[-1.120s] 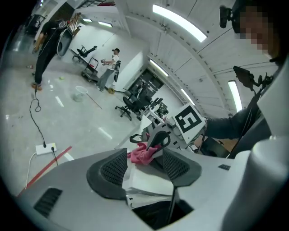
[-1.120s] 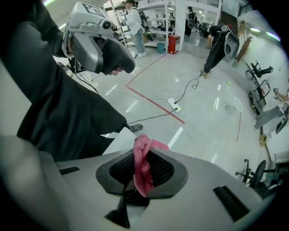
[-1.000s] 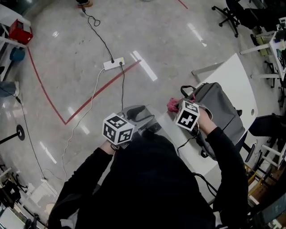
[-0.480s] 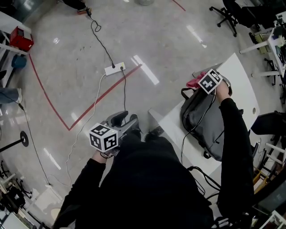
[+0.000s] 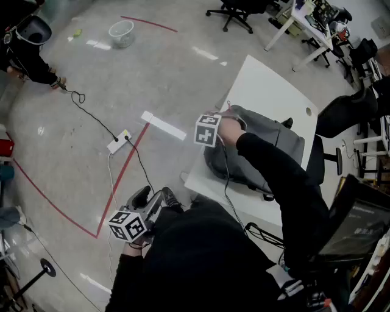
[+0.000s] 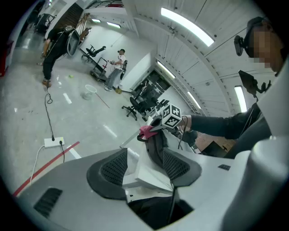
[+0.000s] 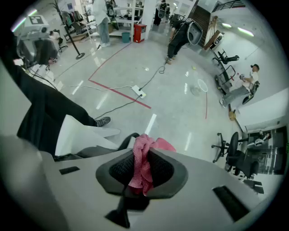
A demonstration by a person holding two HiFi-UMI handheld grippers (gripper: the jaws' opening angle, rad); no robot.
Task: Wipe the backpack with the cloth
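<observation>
The grey backpack lies across the white worktop, its near end close to the edge that faces the open floor. The right gripper points down at that end, by the bag's black handle. Its fingers are closed on the bunched pink cloth, which spills out above and below the pads. In the left gripper view the cloth sits against the top of the backpack, just under the marker cube. Beyond the bag a wide strip of bare worktop runs to the far corner.

The left gripper hangs low beside the person's body, off the worktop and over the floor. Its fingers stand apart with nothing between them (only the distant worktop edge and bag show through the gap). On the floor to that side lie a power strip with its cable and a red tape line. Office chairs stand well off at the far side.
</observation>
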